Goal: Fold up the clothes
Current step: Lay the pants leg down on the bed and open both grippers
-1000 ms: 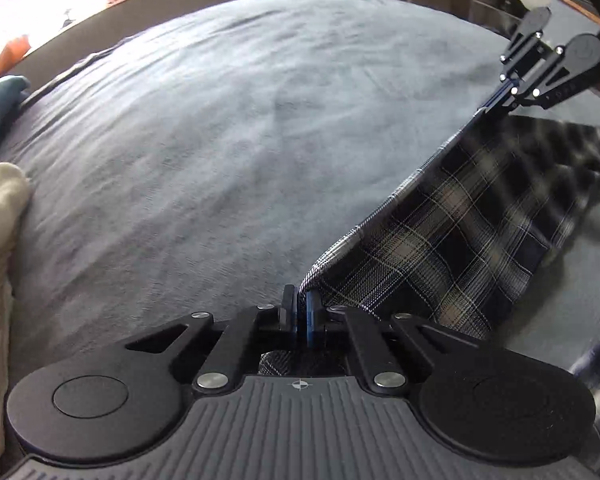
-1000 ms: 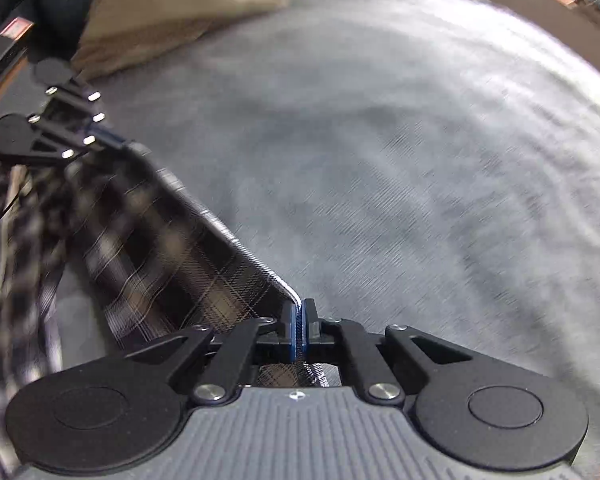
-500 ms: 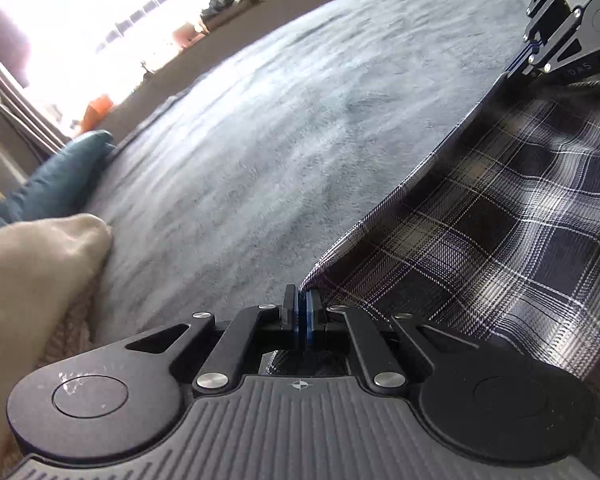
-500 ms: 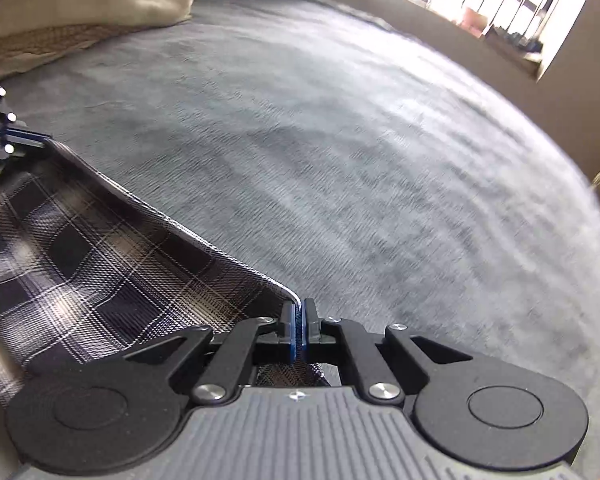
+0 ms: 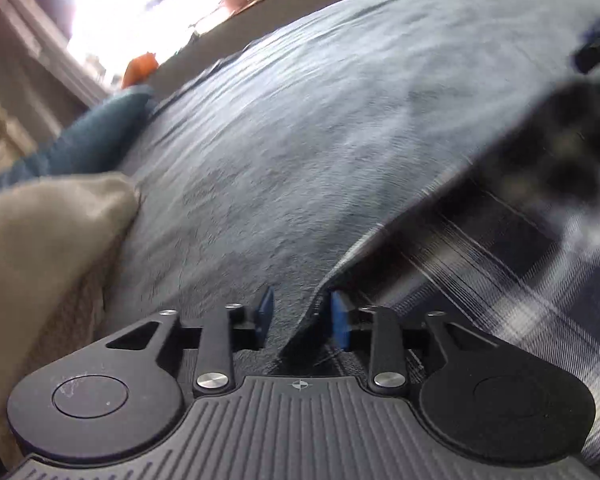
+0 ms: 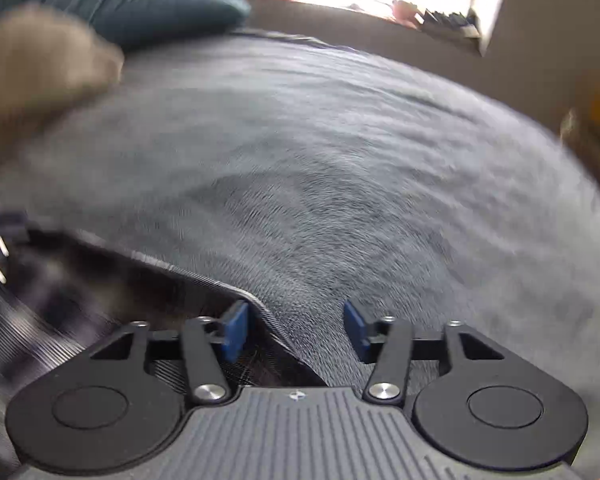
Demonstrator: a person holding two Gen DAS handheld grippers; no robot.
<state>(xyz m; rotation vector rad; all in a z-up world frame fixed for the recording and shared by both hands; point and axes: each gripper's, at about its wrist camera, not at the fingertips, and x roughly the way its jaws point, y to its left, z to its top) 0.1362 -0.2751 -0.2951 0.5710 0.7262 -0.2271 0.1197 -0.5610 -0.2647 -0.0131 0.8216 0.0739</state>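
From the left wrist we see the left gripper (image 5: pixel 302 318) low over the grey bed cover (image 5: pixel 320 120). Its jaws have just been opening and now stand apart, and the corner of the plaid garment (image 5: pixel 520 280) lies between them against the right blue pad, no longer pinched. The garment spreads away to the right across the cover. A beige cushion (image 5: pixel 48 232) and a teal pillow (image 5: pixel 96 136) sit at the left.

From the right wrist, the right gripper (image 6: pixel 296 330) has also just been opening, wider than the left. The garment's other corner (image 6: pixel 256 312) rests by its left pad, with nothing clamped. The left gripper shows only as a blur at the far left edge.

We judge this to be the release after laying the held edge down on the bed. Next we should draw both grippers back without dragging the cloth, then find a fresh edge for the following fold.
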